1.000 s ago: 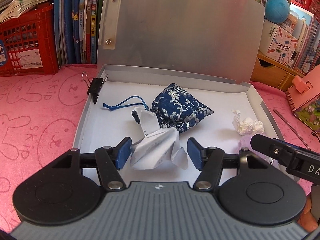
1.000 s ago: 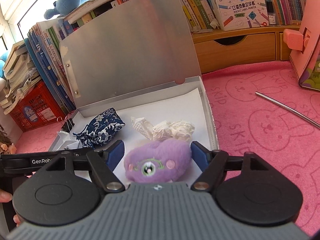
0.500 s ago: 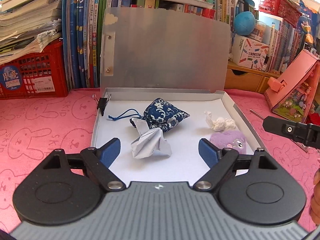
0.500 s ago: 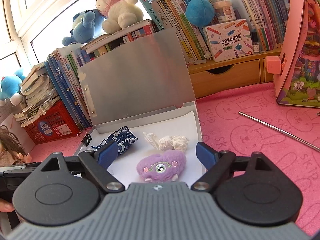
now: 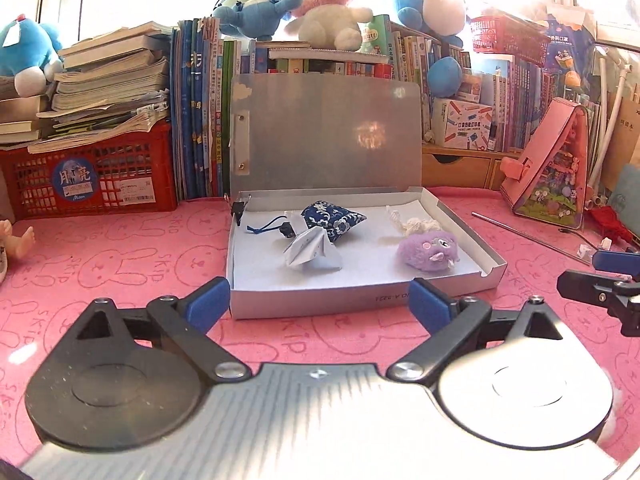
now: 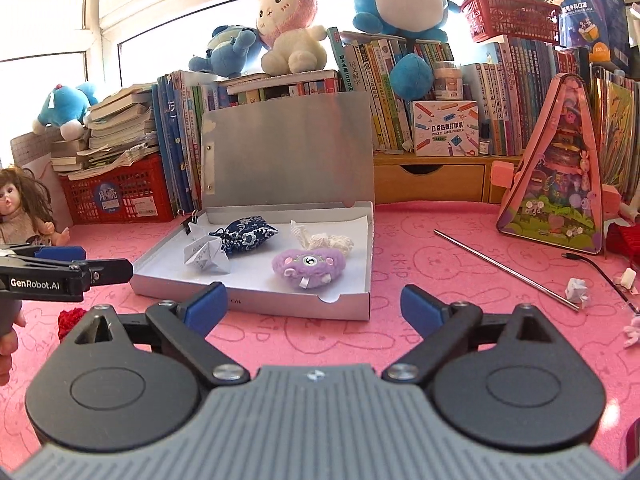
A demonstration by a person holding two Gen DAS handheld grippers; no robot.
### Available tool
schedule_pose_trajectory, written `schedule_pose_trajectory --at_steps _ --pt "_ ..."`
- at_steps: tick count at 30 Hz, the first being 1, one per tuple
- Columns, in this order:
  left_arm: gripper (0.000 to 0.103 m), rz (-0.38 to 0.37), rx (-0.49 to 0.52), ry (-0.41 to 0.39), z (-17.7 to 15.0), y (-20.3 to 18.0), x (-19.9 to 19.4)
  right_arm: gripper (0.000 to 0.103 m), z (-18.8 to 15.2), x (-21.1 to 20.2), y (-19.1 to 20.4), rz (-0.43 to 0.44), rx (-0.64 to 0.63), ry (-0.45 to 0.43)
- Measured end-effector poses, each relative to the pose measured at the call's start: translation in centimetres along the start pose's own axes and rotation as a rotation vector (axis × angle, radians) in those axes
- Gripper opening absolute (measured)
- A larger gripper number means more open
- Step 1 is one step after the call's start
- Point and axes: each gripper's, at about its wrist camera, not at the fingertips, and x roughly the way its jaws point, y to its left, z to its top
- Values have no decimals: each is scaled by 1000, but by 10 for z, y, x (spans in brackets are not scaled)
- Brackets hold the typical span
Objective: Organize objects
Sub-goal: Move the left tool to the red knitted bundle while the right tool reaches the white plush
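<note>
A flat silver box (image 5: 360,300) (image 6: 256,300) lies on the pink mat with its lid standing up. Inside lie a folded white paper (image 5: 310,252) (image 6: 204,256), a blue patterned pouch (image 5: 334,220) (image 6: 250,234), a purple fuzzy toy (image 5: 428,250) (image 6: 308,266) and a crumpled white scrap (image 5: 416,224) (image 6: 326,242). A black binder clip (image 5: 239,210) grips the box's left wall. My left gripper (image 5: 320,306) hovers in front of the box, jaws opening, nothing between them. My right gripper (image 6: 314,304) also hangs before the box, jaws opening and empty.
A metal straw (image 6: 504,270) and a small paper ball (image 6: 576,290) lie on the mat right of the box. A pink triangular case (image 6: 556,172) stands at the right. Books, a red crate (image 5: 88,172) and a doll (image 6: 24,212) line the back and left.
Both grippers have drawn back out of the box and opened wider. The left one let go of the folded paper, the right one left the purple toy, both lying in the box.
</note>
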Motion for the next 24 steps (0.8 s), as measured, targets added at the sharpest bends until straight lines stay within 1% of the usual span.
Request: schedule_pose_trajectory --at_steps 3,6,9,13,15,18,19,22,24 --pt "99 6 -11 10 -18 8 -13 102 -18 -20 5 -10 -39 -4" --pt "100 37 2 12 -35 12 -20 103 -33 -33 6 -5 -50 7" --pt "100 66 11 24 -50 17 -19 103 -48 -39 7 -21 -63 24" --pt "100 77 -20 51 -64 23 -12 103 -68 -37 4 -36 -66 64" --pt "100 81 -39 71 -66 25 -6 103 -76 -35 5 -40 -83 83" --pt "100 75 -69 82 -66 28 -2 103 -80 -36 9 -15 -115 71" --pt "100 68 -72 85 -66 28 0 103 -81 -36 11 -14 -127 67" --pt "100 63 -63 111 -66 26 5 103 -82 -32 16 11 -164 100" --pt "100 65 -64 122 -65 26 7 103 -83 -32 21 22 -195 105"
